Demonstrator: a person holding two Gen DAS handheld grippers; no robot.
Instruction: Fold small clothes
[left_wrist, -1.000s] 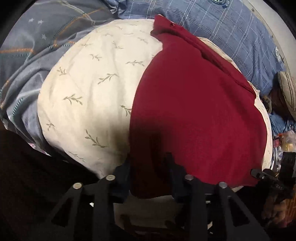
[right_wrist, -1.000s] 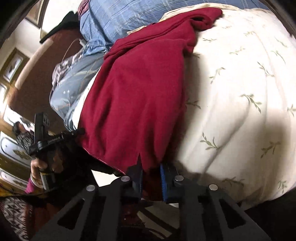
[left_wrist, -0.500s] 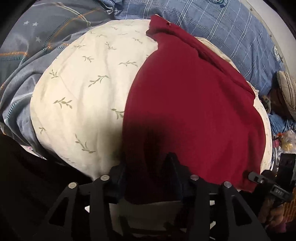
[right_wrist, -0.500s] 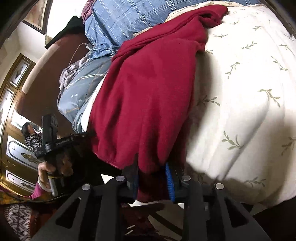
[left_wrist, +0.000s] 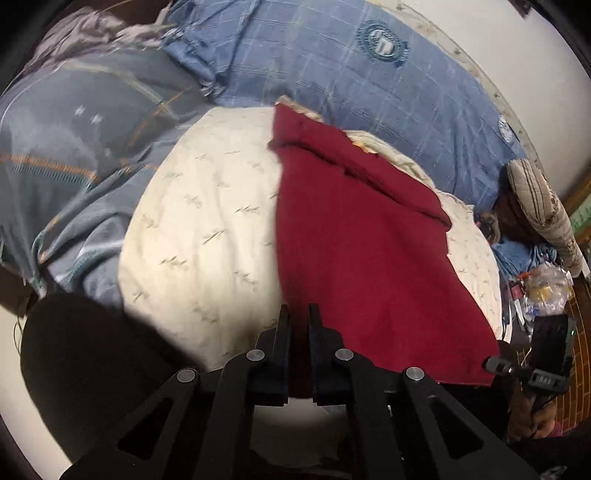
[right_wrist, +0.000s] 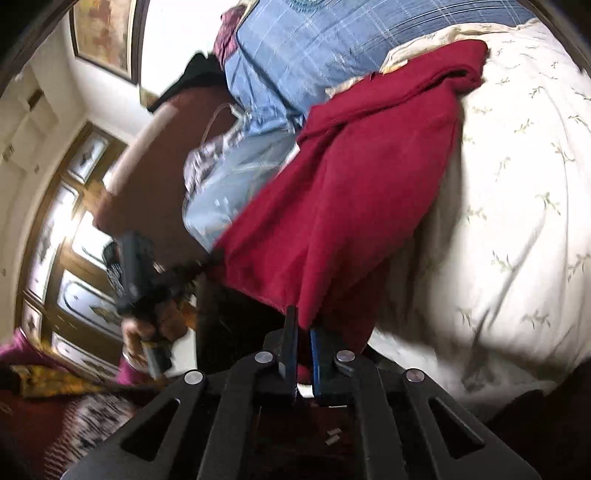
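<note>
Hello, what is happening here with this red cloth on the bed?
A person is folding a dark red garment that lies on a cream leaf-print cover. The left hand-held gripper and the right hand-held gripper have each just closed on the garment's near edge, one at each corner. Most of the garment still lies flat; no fold has been made yet.

— What lies ahead of the fingers?
— A cream pillow with leaf sprigs (left_wrist: 207, 229), beyond it a blue checked cover (left_wrist: 332, 74).
— And on the left?
— A framed picture (right_wrist: 105, 33) — a dark wooden door (right_wrist: 62, 236) below it.
</note>
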